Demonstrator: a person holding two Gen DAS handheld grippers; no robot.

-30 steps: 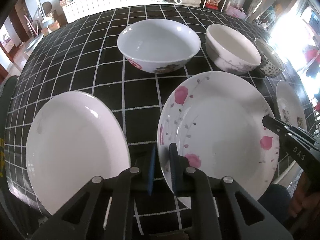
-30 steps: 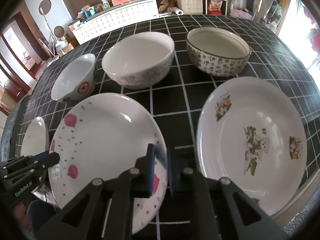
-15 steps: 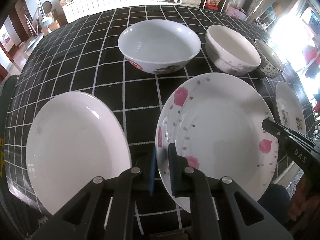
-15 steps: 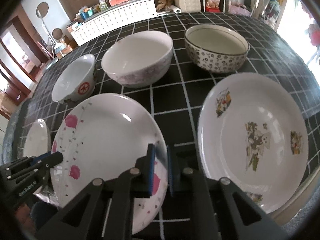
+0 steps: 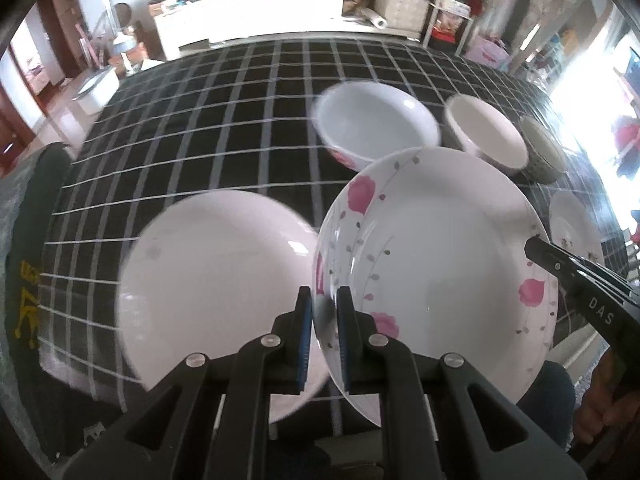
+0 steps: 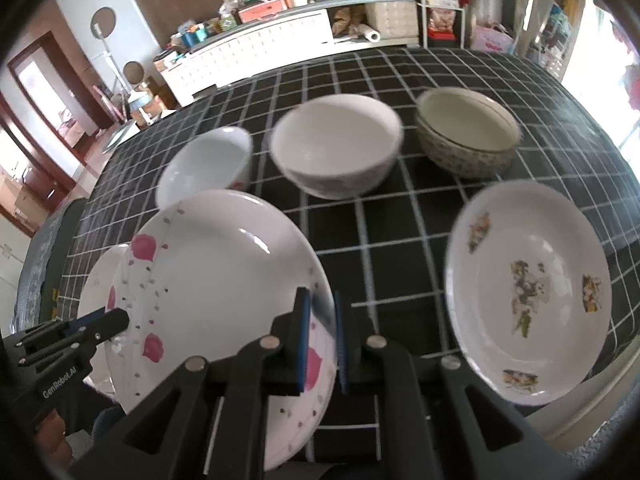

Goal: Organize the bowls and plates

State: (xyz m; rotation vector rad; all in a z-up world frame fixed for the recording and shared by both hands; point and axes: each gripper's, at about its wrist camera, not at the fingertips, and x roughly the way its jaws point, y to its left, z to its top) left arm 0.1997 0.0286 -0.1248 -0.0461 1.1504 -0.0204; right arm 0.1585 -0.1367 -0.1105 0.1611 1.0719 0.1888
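Note:
A white plate with pink flowers (image 5: 436, 248) is held above the table by both grippers. My left gripper (image 5: 321, 344) is shut on its left rim. My right gripper (image 6: 321, 340) is shut on its right rim (image 6: 224, 280). The plate's left edge overlaps a plain white plate (image 5: 216, 280) that lies on the black checked tablecloth (image 5: 200, 140). A plate with cartoon pictures (image 6: 528, 312) lies at the right. Three bowls stand behind: a white one with a red mark (image 5: 376, 124), a white one with a faint flower pattern (image 6: 336, 144), and a dark-patterned one (image 6: 468, 132).
The table's near edge runs just below the plates. A white cabinet (image 6: 256, 48) and cluttered shelves stand beyond the far edge. The person's hand (image 5: 600, 412) shows at the lower right of the left wrist view.
The flowered plate has been lifted off the table and carried left, so that it now overlaps the plain white plate. Both grippers stay shut on its rim.

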